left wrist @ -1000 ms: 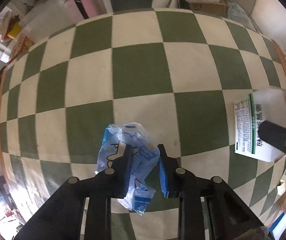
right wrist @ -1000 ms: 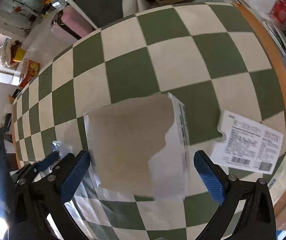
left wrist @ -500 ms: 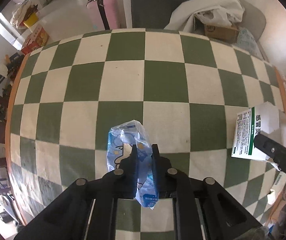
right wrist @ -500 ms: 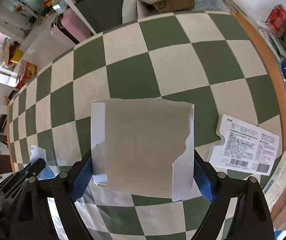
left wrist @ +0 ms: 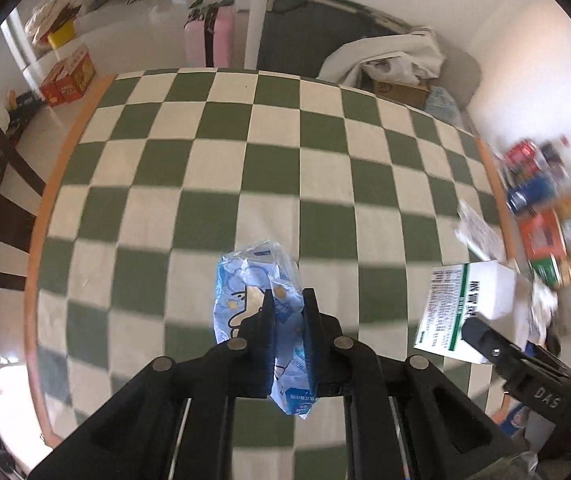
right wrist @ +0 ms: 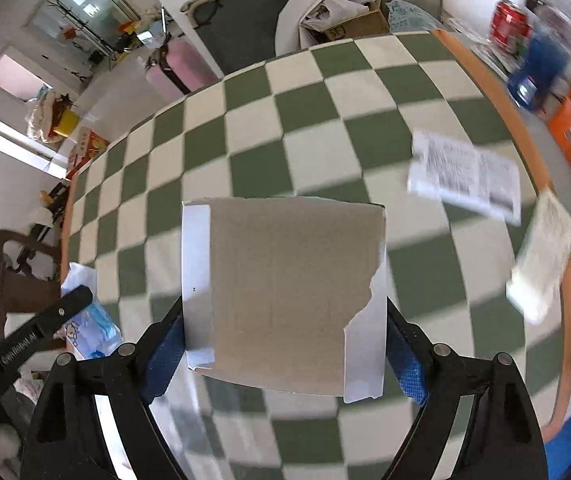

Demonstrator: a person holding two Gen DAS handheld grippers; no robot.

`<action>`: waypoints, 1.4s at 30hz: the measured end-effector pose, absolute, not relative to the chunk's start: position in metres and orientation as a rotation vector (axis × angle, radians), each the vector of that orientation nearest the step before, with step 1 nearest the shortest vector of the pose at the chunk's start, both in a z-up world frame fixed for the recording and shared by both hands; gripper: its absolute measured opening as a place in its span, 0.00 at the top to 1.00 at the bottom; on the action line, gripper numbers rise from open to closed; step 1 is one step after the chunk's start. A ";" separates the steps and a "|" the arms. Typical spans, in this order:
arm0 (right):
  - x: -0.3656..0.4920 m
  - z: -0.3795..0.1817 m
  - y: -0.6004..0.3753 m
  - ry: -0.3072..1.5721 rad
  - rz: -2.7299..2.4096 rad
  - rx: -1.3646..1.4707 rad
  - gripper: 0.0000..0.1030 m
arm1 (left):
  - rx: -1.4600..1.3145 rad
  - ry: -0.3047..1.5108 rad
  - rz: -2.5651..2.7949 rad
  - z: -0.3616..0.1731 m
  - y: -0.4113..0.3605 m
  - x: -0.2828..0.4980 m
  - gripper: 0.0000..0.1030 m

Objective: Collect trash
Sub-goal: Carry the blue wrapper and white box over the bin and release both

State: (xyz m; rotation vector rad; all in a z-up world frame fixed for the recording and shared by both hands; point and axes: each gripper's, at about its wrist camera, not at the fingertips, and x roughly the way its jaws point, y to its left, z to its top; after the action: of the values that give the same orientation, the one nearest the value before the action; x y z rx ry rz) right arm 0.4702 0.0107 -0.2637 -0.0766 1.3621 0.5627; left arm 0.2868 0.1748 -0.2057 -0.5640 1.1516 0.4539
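In the left wrist view, the left gripper (left wrist: 288, 304) points steeply down over a table with a green and cream checked cloth (left wrist: 269, 168). Its two jaws are clenched on a crumpled blue plastic wrapper (left wrist: 253, 292), which hangs between them above the cloth. At the right edge, a white box with green print (left wrist: 465, 308) is held up by one dark finger of the other gripper. Past the table edge on the right stand blurred cans and packets (left wrist: 545, 208). In the right wrist view, the right gripper (right wrist: 283, 340) grasps a torn cardboard box (right wrist: 285, 292) by its two sides, the blue pads (right wrist: 163, 354) pressed against it; its jaws have just been closing on this box. A printed paper slip (right wrist: 465, 178) lies on the cloth to the right. At the lower left, the blue wrapper (right wrist: 93, 328) shows again in the left gripper.
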 end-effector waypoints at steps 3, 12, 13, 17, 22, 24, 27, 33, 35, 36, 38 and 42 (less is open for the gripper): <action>0.407 -0.255 -0.011 1.348 0.568 -0.059 0.13 | -0.536 1.119 0.415 -0.194 0.153 0.235 0.92; 0.216 -0.248 -0.077 1.374 0.526 -0.002 0.13 | -0.573 1.181 0.348 -0.210 0.102 0.088 0.92; 0.199 -0.250 -0.082 1.386 0.527 -0.002 0.13 | -0.584 1.200 0.339 -0.216 0.096 0.070 0.92; 0.129 -0.267 -0.110 1.439 0.535 -0.025 0.13 | -0.629 1.258 0.327 -0.246 0.076 0.021 0.92; 0.080 -0.317 -0.134 1.530 0.525 -0.034 0.13 | -0.744 1.353 0.335 -0.312 0.059 -0.018 0.91; 0.070 -0.342 -0.141 1.554 0.520 -0.035 0.13 | -0.792 1.381 0.330 -0.345 0.054 -0.023 0.91; 0.061 -0.394 -0.147 1.606 0.524 -0.020 0.13 | -0.867 1.412 0.333 -0.399 0.053 -0.023 0.91; 0.063 -0.527 -0.153 1.675 0.509 0.022 0.13 | -0.960 1.468 0.351 -0.533 0.056 -0.010 0.87; 0.067 -0.580 -0.149 1.695 0.514 0.023 0.13 | -0.965 1.497 0.324 -0.581 0.056 -0.003 0.87; 0.069 -0.597 -0.146 1.703 0.518 0.025 0.13 | -0.973 1.512 0.306 -0.604 0.056 0.001 0.87; 0.073 -0.645 -0.139 1.722 0.547 0.026 0.13 | -0.960 1.535 0.297 -0.637 0.059 0.005 0.83; 0.079 -0.709 -0.122 1.741 0.589 -0.017 0.12 | -0.900 1.527 0.350 -0.676 0.074 0.006 0.27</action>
State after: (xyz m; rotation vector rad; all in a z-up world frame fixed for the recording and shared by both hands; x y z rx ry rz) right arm 0.0789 -0.1219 -0.7092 -0.0165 1.7408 0.5890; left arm 0.0056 0.0745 -0.6760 -0.9005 1.5267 0.3495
